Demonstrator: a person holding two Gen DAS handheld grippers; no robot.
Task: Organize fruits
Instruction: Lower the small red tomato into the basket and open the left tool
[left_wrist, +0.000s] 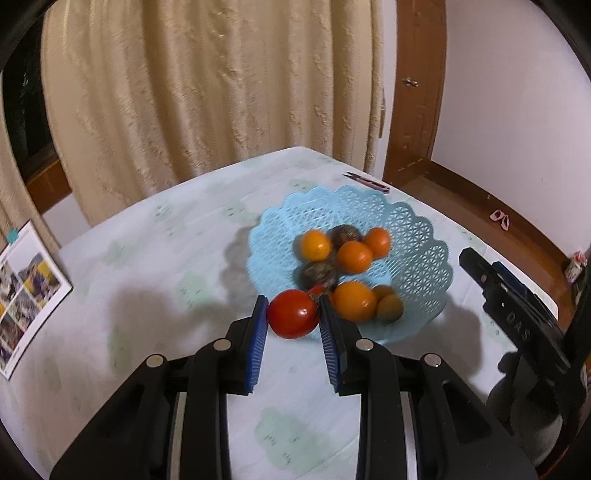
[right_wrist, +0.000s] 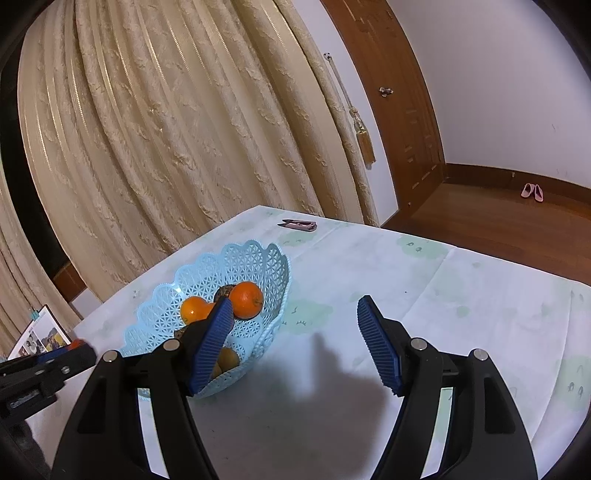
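My left gripper (left_wrist: 293, 308) is shut on a red tomato (left_wrist: 292, 314) and holds it at the near rim of a light blue lattice basket (left_wrist: 417, 236). The basket holds several oranges (left_wrist: 354, 256), two dark round fruits (left_wrist: 317, 275) and small brownish fruits (left_wrist: 388, 307). In the right wrist view the basket (right_wrist: 192, 273) stands left of centre with oranges (right_wrist: 246, 299) in it. My right gripper (right_wrist: 295, 310) is open and empty above the tablecloth, just right of the basket; its left finger overlaps the basket. The right gripper also shows in the left wrist view (left_wrist: 517, 314).
A pale patterned cloth (right_wrist: 461, 295) covers the table. Small thread snips (right_wrist: 298, 223) lie at the far edge. A photo booklet (left_wrist: 26, 291) lies at the left edge. Beige curtains hang behind the table. A wooden door frame and floor lie to the right.
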